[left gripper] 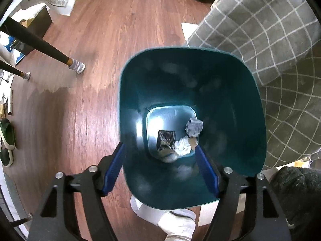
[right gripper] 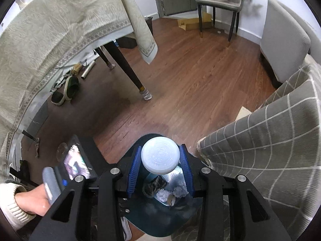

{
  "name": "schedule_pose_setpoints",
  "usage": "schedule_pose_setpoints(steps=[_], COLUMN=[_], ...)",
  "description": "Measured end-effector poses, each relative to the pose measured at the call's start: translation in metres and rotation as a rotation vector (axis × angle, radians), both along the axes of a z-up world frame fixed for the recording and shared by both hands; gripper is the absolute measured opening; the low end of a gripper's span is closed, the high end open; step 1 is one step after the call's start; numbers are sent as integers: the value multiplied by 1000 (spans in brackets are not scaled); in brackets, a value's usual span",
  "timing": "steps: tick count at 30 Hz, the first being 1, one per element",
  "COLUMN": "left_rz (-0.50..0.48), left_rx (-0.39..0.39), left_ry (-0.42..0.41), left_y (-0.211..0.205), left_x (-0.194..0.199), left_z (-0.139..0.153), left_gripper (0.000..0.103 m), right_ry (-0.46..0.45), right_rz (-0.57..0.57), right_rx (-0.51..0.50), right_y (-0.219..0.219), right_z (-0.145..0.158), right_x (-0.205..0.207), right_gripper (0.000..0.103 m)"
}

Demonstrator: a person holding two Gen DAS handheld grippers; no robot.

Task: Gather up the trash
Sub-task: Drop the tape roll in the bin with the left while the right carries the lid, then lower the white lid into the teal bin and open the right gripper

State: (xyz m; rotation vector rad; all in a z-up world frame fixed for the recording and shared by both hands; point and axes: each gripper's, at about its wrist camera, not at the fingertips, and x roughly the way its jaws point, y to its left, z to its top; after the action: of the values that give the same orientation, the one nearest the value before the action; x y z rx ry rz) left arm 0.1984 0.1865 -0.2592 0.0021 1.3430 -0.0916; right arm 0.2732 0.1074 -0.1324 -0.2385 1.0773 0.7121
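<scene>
- Wood floor (right gripper: 190, 92) runs under a teal bin (left gripper: 230, 92) beside a checked cushion (left gripper: 270, 40); crumpled paper (left gripper: 194, 128) and a wrapper (left gripper: 166, 142) lie at its bottom.
- Right gripper (right gripper: 160, 165), jaws pinching a white-capped bottle (right gripper: 160, 154), hangs tilted down over the bin; I judge it should release only when centred over the opening.
- Left gripper (left gripper: 159, 167) points straight down over the bin, jaws spread and holding nothing.

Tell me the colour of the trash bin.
Dark teal trash bin, with a shiny silvery bottom; clearest in the left wrist view.
</scene>
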Motion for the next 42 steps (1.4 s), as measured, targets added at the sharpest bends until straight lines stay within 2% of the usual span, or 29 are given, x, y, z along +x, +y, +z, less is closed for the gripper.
schedule_pose_setpoints(steps=[7,12,20,27,32,36,38,42], left_rz=[33,69,133,143,131,127,124,109], left_rx=[-24,-46,-90,-121,-120,-123,-138,-140], left_ry=[-134,-197,-335,-385,-429,-468,-487,-507], left_y=[9,15,26,22,16,12,9,1], left_x=[-3,-3,-2,2,3,2,2,1], left_z=[36,60,109,133,152,169,177,188], left_gripper=[74,64,56,44,41,41,41,41], right_ry=[53,86,158,224,252,254,269,266], right_rz=[7,14,13,28,65,86,93,96], right_rx=[-59,-105,-164,-228,-290,-329,-337,-337], right_y=[7,12,9,10,16,17,16,12], right_z=[-31,-47,-83,-122,-141,-144,-146,-141], right_x=[0,-3,-7,-15,-27,-35,-35,-40], right_gripper=[40,40,40,40,40,40,48,50])
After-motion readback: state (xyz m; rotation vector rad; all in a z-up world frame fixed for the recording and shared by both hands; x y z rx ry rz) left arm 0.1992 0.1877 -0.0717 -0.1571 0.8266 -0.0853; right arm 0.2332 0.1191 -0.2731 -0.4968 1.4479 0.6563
